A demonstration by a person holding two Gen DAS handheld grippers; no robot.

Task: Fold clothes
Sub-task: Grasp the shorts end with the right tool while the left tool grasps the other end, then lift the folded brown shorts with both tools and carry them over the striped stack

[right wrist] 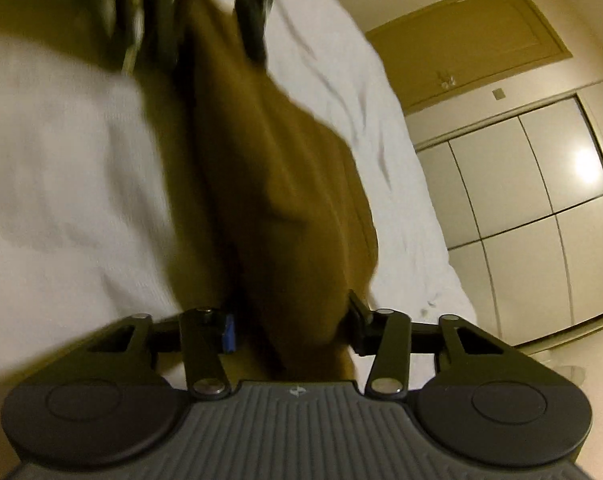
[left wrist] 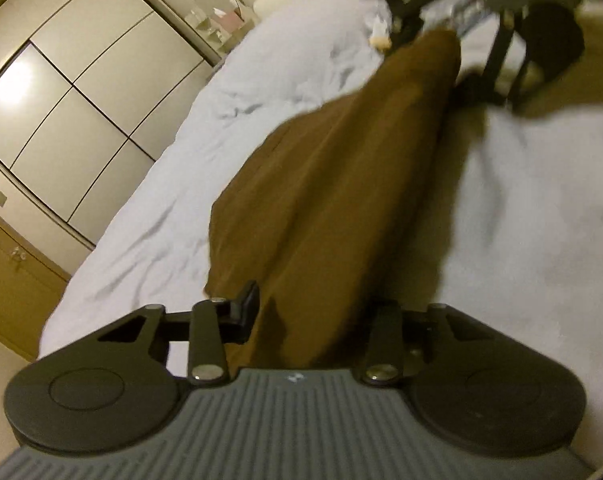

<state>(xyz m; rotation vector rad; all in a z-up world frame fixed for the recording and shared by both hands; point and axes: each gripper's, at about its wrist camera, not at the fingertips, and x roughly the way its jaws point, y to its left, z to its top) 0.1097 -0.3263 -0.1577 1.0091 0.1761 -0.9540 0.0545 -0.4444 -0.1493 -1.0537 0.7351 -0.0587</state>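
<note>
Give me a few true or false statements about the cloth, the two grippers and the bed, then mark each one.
1. Both grippers hold the brown cloth. True: left gripper at one end, right gripper at the other.
2. The cloth is blue. False: it is brown.
3. The cloth hangs stretched between the grippers above the bed. True.
4. The bed has a dark sheet. False: it is white.
5. A wardrobe stands beside the bed. True.
</note>
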